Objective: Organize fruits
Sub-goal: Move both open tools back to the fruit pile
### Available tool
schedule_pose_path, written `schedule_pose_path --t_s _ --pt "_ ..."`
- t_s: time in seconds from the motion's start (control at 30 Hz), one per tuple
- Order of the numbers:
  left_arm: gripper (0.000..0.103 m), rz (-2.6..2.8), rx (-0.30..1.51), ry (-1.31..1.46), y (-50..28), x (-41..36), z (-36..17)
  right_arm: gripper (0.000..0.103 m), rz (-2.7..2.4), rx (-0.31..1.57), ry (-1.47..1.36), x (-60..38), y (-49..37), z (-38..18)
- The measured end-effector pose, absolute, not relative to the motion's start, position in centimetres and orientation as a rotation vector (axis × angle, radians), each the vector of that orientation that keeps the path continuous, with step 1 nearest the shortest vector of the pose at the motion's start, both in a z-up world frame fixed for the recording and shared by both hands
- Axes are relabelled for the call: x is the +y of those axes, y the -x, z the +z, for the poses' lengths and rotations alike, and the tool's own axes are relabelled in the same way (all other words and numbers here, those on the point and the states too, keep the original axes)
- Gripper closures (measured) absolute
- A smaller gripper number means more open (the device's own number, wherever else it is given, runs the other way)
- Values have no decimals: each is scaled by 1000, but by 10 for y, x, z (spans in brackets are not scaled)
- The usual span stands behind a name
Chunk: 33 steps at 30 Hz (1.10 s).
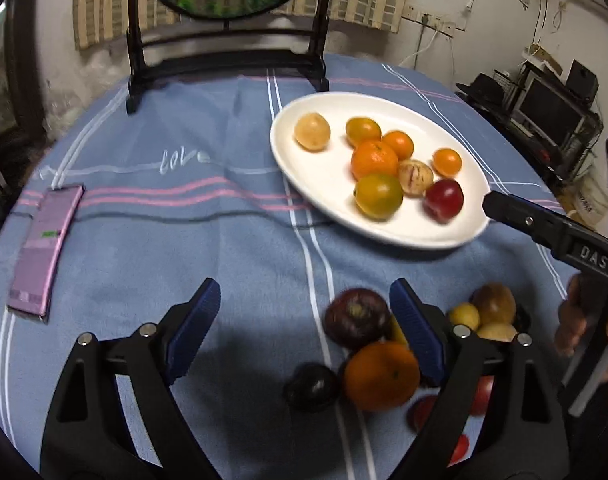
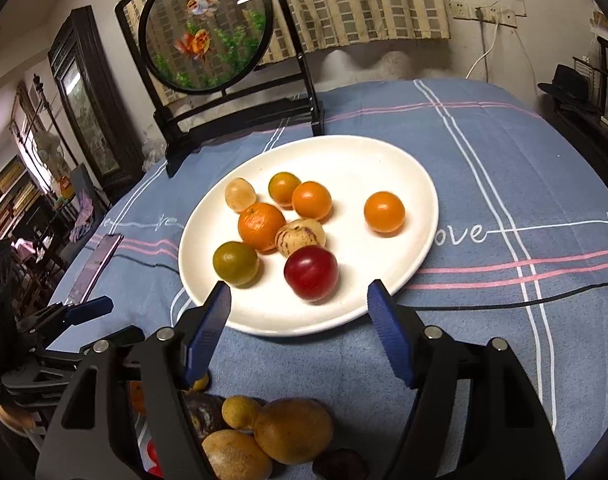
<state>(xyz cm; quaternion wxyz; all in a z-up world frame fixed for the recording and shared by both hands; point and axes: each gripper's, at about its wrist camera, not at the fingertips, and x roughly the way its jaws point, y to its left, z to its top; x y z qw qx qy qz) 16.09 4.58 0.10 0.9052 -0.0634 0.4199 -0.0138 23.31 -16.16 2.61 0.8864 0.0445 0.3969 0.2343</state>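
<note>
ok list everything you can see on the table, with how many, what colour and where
plate: one, white, oval, mid-table
fruits on plate: eight; three orange, two green-orange, one pale tan, one striped cream, one red plum
loose fruit pile: count unclear; orange, dark purple, black, yellow-brown, red; near edge of table, off the plate
tablecloth: one, blue with pink and white stripes
goldfish screen: one, round, black stand, far edge
flat purple packet: one, left side
left gripper: jaws open, empty, beside the pile
right gripper: jaws open, empty, at plate's near rim
</note>
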Motion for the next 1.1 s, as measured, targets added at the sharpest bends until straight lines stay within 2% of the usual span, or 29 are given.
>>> schedule_pose_path --t_s 0.27,0.73,0.9,1.1 --pt "12 -51 852 62 -147 42 1 32 513 853 6 -169 -216 35" --pt "12 -97 875 117 -136 68 -8 31 645 886 86 -190 -172 21" --pt "12 -100 880 115 -138 66 -11 31 644 935 241 -182 -158 5" --pt "12 -101 871 101 -135 64 -8 32 584 988 295 -178 -163 -14"
